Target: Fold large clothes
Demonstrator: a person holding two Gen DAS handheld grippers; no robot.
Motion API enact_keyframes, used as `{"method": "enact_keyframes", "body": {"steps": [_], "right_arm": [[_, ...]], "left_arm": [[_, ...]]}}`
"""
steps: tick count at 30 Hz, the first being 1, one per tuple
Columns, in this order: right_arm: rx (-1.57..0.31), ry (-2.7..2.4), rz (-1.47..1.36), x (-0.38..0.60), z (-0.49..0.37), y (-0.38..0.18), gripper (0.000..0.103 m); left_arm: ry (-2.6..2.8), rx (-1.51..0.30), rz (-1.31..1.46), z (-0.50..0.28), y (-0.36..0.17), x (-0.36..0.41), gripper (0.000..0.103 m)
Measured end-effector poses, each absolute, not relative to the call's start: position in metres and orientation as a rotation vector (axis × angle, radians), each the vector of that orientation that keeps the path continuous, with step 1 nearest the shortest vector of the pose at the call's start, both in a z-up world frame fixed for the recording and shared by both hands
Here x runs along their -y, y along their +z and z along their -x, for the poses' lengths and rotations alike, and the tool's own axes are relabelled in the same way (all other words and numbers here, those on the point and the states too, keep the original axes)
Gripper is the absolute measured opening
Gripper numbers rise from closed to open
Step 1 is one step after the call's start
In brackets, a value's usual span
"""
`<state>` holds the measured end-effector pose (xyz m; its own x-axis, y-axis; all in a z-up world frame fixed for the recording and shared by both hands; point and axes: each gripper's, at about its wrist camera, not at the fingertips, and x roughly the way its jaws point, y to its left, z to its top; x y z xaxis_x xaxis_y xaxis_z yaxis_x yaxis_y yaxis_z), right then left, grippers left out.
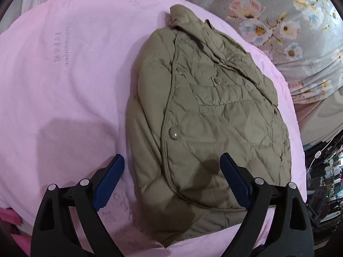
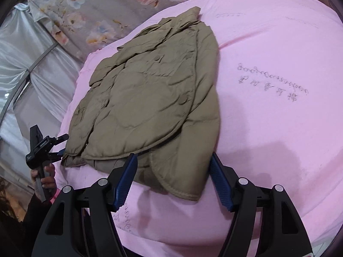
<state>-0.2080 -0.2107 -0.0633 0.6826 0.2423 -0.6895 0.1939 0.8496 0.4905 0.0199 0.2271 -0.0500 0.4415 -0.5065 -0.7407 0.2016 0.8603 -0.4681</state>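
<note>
An olive-khaki quilted jacket lies folded narrow on a pink sheet, collar at the far end. My left gripper is open and empty, hovering above the jacket's near hem. In the right wrist view the jacket lies lengthwise, and my right gripper is open and empty over its near hem corner. The left gripper also shows in the right wrist view, held by a hand at the jacket's left hem corner.
The pink sheet carries faint stitched writing. A grey floral bedcover lies beyond it. Silvery curtain fabric hangs on the left of the right wrist view. Dark clutter sits at the bed's right edge.
</note>
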Motion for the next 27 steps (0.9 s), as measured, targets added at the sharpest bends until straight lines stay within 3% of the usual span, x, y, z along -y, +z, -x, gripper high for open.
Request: {"method": "enact_keyframes", "body": {"steps": [3,4,5,6,7,8,9,12,27], "right_arm": [[-0.795,0.026,-0.578,0.205,0.208,-0.064,0.068],[-0.783,0.029,-0.596,0.207,0.207,-0.064,0.065],[-0.766,0.032,-0.624,0.210,0.208,-0.065,0.056],[-0.751,0.035,-0.652,0.213,0.208,-0.066,0.050],[-0.742,0.032,-0.672,0.217,0.207,-0.067,0.035],[-0.735,0.031,-0.690,0.220,0.207,-0.068,0.022],[-0.723,0.034,-0.707,0.222,0.208,-0.069,0.017],[-0.656,0.045,-0.691,0.221,0.216,-0.056,0.009],[-0.178,0.137,-0.484,0.214,0.289,0.117,0.006]], "left_arm": [[-0.465,-1.022,0.393,-0.016,-0.049,-0.227,0.083],[-0.488,-1.027,0.412,-0.014,-0.049,-0.223,0.080],[-0.481,-1.029,0.411,-0.014,-0.049,-0.220,0.074],[-0.471,-1.022,0.398,-0.012,-0.048,-0.217,0.064],[-0.467,-1.019,0.381,-0.011,-0.047,-0.214,0.057],[-0.457,-1.016,0.363,-0.010,-0.045,-0.212,0.043],[-0.448,-1.006,0.341,-0.008,-0.042,-0.210,0.027],[-0.461,-0.952,0.317,0.001,-0.024,-0.215,0.008],[-0.591,-0.548,0.329,0.089,0.155,-0.262,0.006]]}}
